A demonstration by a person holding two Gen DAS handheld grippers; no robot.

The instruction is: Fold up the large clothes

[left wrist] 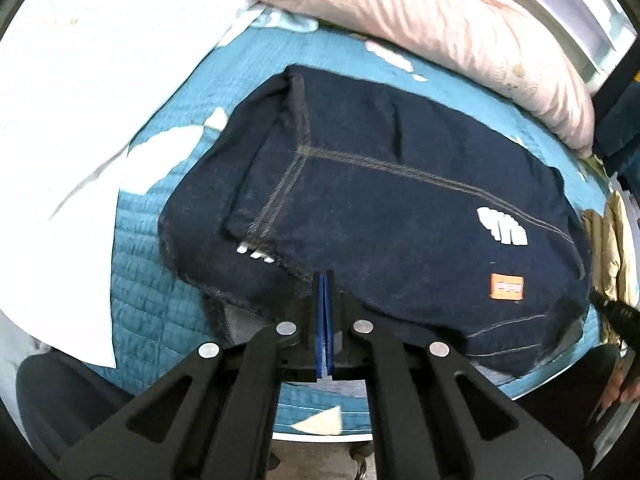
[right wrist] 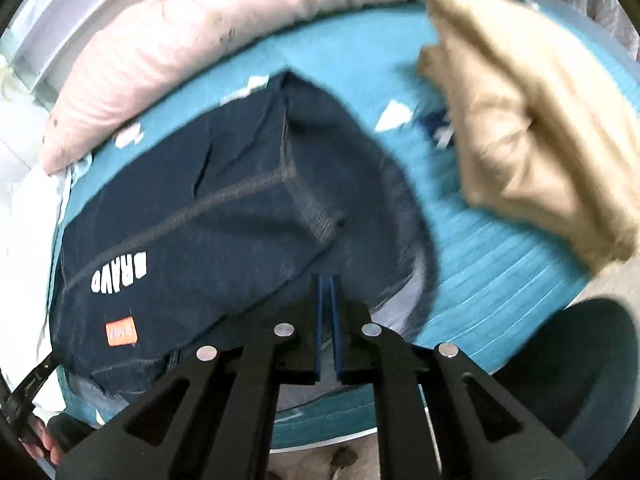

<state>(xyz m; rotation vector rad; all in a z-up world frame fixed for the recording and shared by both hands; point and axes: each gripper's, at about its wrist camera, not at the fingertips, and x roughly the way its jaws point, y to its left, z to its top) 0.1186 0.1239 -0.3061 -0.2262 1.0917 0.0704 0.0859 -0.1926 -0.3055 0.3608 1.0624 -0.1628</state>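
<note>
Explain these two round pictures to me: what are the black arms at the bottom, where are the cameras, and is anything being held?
There is no robot. A person carries a two-finger gripper in each hand, and each has a wide-angle camera looking along its fingers. The black arms are those fingers.

One picture comes from the left gripper, the other from the right gripper. Both look down at a teal quilt with a folded navy garment on it. It bears white lettering and an orange tag.

A pink pillow lies behind and a tan garment to one side.

The left jaws are shut and empty. The right jaws show a narrow gap with nothing between them.
</note>
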